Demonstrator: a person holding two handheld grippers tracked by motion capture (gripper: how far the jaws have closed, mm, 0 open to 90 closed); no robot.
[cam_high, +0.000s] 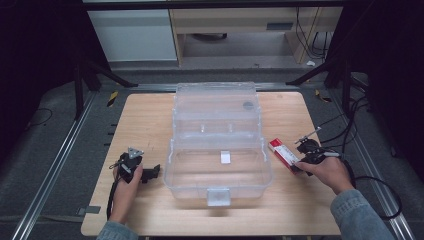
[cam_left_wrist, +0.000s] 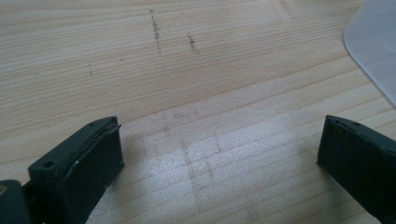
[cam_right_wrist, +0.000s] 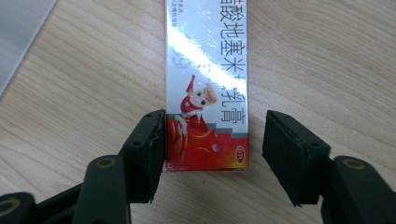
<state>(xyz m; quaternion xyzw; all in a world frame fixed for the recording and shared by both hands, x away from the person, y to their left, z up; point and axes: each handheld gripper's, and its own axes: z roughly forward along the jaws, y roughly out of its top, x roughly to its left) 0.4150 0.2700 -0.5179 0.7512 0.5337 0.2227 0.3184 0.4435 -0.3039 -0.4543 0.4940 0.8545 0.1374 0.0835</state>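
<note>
red-and-white printed carton (cam_right_wrist: 208, 88), flat

The right gripper (cam_high: 301, 161) meets a red-and-white carton (cam_high: 283, 154) (beside the clear box (cam_high: 218, 142)).

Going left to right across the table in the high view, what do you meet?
Left gripper → clear plastic box with its lid open → red and white carton → right gripper.
</note>
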